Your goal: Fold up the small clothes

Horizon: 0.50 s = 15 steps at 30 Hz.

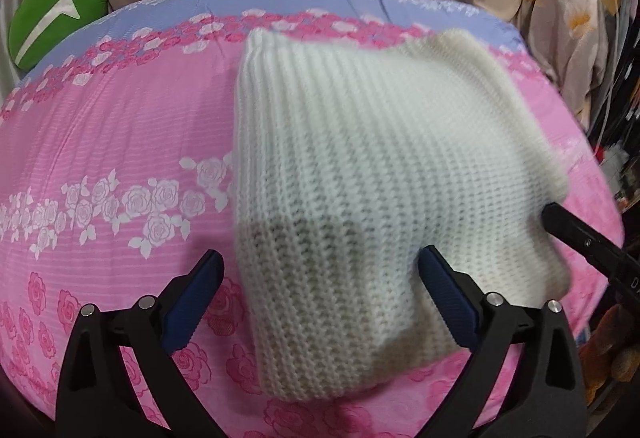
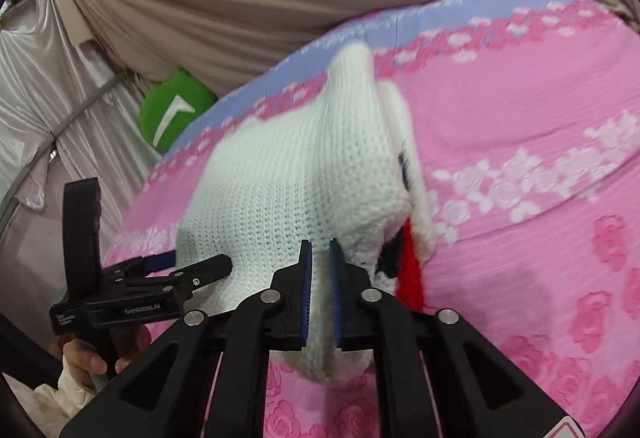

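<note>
A white knitted garment [image 1: 344,174] lay on the bed's pink rose-patterned cover [image 1: 112,142], its near edge lifted off the cover. The right tongs [image 2: 320,278] stood narrow, the knit edge between their blue pads [image 2: 307,278]; whether they pressed it I could not tell. The left tongs [image 1: 320,302] stood wide over the garment's near end, gripping nothing. A green cushion [image 1: 52,22] sat at the bed's far corner.

Both grippers, left [image 1: 320,270] and right [image 2: 320,250], are rocking black plastic arms, ribbed blue pads, shiny silver screws; cream sleeve [image 2: 68,390] peeking out.
</note>
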Each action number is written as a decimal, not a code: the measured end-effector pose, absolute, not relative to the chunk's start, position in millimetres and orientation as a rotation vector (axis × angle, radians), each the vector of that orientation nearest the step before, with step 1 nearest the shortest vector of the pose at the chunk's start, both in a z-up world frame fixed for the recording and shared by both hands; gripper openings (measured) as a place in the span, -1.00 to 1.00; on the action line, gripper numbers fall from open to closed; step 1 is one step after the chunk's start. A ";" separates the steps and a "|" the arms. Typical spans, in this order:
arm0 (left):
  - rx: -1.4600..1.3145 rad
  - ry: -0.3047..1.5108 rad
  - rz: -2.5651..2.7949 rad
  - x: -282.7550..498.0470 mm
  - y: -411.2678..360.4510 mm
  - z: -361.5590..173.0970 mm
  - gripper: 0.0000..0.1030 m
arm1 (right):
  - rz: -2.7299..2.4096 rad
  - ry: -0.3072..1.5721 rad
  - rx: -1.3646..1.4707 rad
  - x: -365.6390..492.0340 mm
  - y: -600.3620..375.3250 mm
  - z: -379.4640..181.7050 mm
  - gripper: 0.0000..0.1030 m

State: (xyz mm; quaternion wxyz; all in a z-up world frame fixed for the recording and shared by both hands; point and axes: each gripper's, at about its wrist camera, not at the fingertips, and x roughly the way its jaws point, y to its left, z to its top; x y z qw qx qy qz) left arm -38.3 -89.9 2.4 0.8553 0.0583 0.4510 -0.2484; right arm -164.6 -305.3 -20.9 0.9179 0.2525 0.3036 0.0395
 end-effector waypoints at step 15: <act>-0.140 1.076 -0.588 17.3 -82.7 -14.6 0.91 | 0.059 0.745 0.706 -125.5 -331.6 -67.4 0.49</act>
